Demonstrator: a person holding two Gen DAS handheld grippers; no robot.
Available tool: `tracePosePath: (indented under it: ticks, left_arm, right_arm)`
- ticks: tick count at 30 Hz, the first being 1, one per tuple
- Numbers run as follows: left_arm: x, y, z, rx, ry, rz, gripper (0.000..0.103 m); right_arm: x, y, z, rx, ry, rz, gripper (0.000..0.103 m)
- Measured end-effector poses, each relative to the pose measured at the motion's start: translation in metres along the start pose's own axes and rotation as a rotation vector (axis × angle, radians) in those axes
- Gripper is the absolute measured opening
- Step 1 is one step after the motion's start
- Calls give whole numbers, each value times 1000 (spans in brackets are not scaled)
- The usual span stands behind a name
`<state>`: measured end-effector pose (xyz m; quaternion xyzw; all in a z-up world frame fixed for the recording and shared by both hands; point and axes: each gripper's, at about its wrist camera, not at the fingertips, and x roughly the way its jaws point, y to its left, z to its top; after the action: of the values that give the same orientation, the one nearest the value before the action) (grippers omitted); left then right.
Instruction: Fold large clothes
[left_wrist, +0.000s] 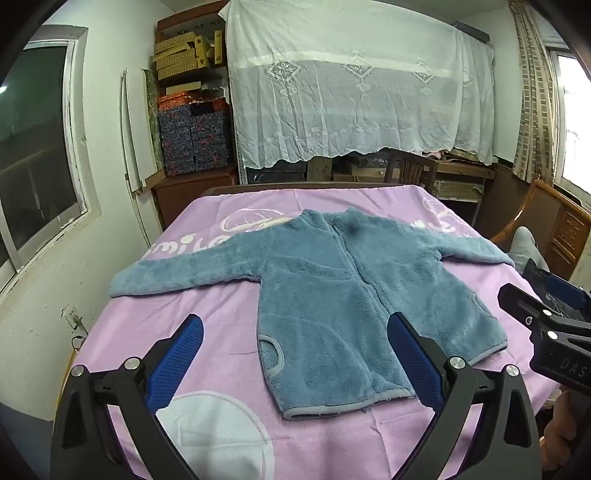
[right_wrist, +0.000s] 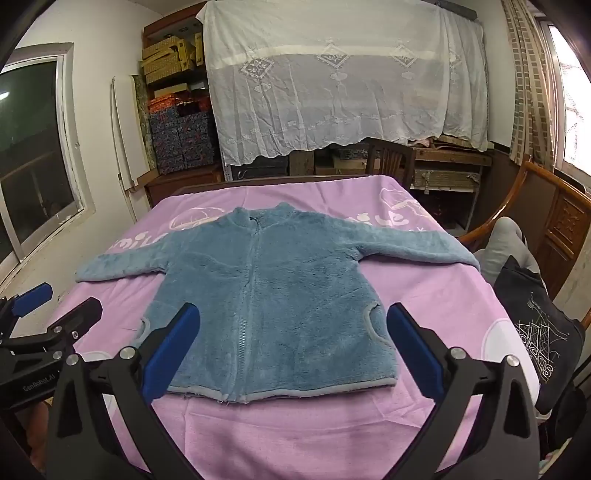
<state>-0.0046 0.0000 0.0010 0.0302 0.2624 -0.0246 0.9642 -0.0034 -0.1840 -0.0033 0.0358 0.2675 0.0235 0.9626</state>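
Even, soft indoor light; daylight glares white through the right window (right_wrist: 574, 110). Fisheye bending curves the edges, corners vignette black, focus stays sharp.

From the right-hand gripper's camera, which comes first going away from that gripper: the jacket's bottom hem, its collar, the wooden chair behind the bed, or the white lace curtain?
1. Bottom hem of the blue fleece jacket, just ahead of the right gripper.
2. Collar, at the jacket's far end.
3. Wooden chair, past the bed's far edge.
4. White lace curtain, hanging behind the chair.
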Motion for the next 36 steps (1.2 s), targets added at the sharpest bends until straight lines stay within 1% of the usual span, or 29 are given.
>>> tracePosePath:
  ticks: [1, 2, 4, 6, 9, 36]
  left_arm:
    - [-2, 4, 0, -6, -10, 15, 100]
    - [-5, 2, -3, 4, -24, 28, 100]
    - [-6, -1, -7, 7, -15, 38, 100]
    - [-4, 4, -2, -8, 21, 33, 100]
    - [1, 2, 0, -8, 36, 39, 100]
    - [-3, 2, -1, -4, 28, 44, 100]
  right_arm:
    - [2, 2, 1, 0, 13, 11, 99]
    - [-4, 3, 1, 1, 6, 19, 99]
    - [-4, 4, 0, 7, 19, 31, 99]
    - [-5, 5, 0, 2, 17, 32, 99]
    - [-3, 2, 3, 6, 26, 38, 99]
    - [-5, 4, 3, 12, 17, 47, 99]
